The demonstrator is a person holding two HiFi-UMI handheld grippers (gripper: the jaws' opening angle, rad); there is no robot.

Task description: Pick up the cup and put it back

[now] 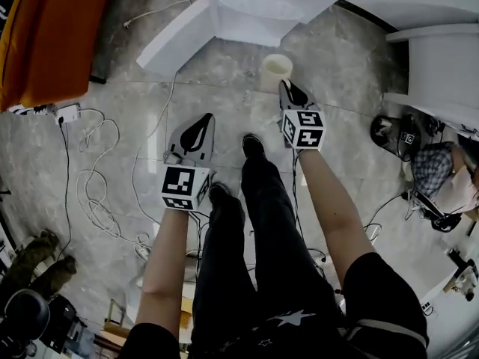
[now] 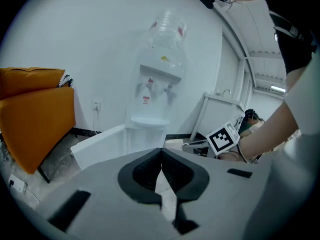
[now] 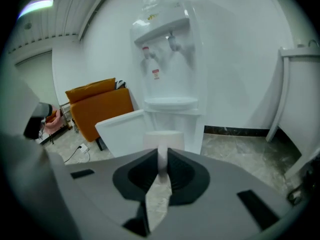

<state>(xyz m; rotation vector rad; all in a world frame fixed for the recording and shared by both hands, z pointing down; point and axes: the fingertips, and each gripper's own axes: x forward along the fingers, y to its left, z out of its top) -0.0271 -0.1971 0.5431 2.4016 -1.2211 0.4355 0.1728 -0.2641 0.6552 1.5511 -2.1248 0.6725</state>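
Currently pinching the cup [image 1: 275,71] wall in the right gripper [image 1: 285,87], top centre of frame, just before water dispenser [image 3: 167,59]. Left gripper [image 1: 203,123] clenched, empty, centre-left.

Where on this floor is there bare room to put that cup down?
Bare floor lies ahead of the shoes, up to the dispenser, and right of the cup toward the white furniture. Cables crowd the left; gear crowds the far right.

Right tongs [image 1: 286,87] on cup [image 1: 275,70]
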